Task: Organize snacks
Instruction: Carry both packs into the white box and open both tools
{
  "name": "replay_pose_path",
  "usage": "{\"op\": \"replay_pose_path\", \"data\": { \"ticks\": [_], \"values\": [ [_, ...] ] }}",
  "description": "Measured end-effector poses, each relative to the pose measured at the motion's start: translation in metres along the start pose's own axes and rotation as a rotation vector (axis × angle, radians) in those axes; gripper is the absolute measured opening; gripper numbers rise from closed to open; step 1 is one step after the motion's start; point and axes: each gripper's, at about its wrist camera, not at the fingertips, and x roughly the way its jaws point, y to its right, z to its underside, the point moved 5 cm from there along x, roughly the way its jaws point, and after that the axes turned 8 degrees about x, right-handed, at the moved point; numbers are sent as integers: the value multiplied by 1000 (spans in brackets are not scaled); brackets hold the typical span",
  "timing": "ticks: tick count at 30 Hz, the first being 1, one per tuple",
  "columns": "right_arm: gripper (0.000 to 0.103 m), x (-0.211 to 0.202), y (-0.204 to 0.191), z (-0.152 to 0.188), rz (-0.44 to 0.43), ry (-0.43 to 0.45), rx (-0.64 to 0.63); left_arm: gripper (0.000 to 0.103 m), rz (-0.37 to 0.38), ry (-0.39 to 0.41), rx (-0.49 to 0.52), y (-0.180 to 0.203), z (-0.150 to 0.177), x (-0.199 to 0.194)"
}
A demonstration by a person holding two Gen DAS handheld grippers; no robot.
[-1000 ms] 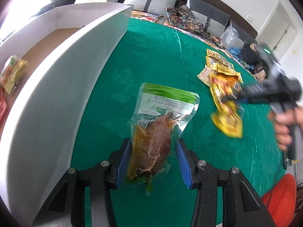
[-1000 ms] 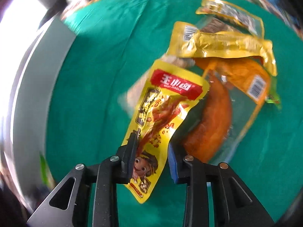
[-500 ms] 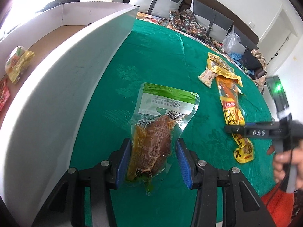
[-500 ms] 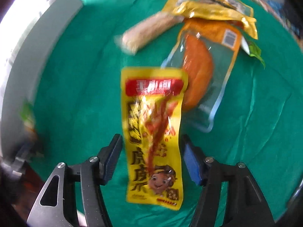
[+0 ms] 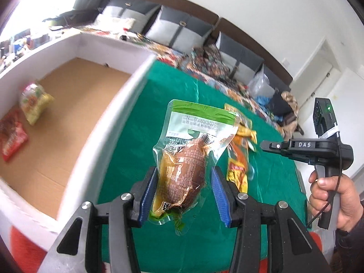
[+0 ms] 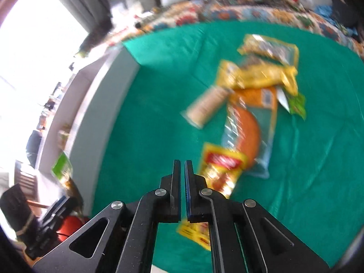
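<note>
Your right gripper point(image 6: 183, 166) has dropped its yellow packet point(image 6: 219, 170), jaws just closing empty; left gripper point(image 5: 185, 191) holds one clear pouch point(image 5: 188, 159).

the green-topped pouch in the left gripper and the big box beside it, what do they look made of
Green-topped pouch: clear glossy plastic film, likely vacuum-sealed; glare and wrinkles show, and the brown food is visible through it.
Box: seemingly cardboard, with a matte brown floor showing a fold seam, and white walls, perhaps painted or paper-faced.
</note>
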Motion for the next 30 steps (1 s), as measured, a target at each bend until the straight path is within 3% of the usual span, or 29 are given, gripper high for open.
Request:
{"op": "replay_pose_path", "data": {
  "ticks": [3,5,9,10,12,13,16,17,25,30],
  "values": [
    [15,0,-10,-9,121,-21,-69,47,-19,24,-16,-9,-5,-12],
    [61,21,8,0,232,-95,-46,47,-28,33,-20,-13,-5,-14],
    [58,61,34,40,312,-211,19,47,-20,14,-28,-14,-1,-6],
    [62,81,41,52,347,-250,28,47,-17,5,-27,-14,1,-4],
    [61,93,35,55,391,-169,-44,47,-18,1,-19,-13,2,-6],
    [49,99,31,58,397,-147,-86,47,-17,2,-16,-13,2,-8],
    [26,101,36,59,278,-139,-57,47,-21,13,-28,-20,1,-16],
    [13,97,40,57,246,-125,-37,47,-19,17,-36,-23,1,-17],
    [11,76,58,38,-39,-66,99,47,-43,69,-93,-49,-15,-41],
    [11,55,11,22,-323,-42,166,47,-129,115,-105,-87,-35,-65]
  ]
}}
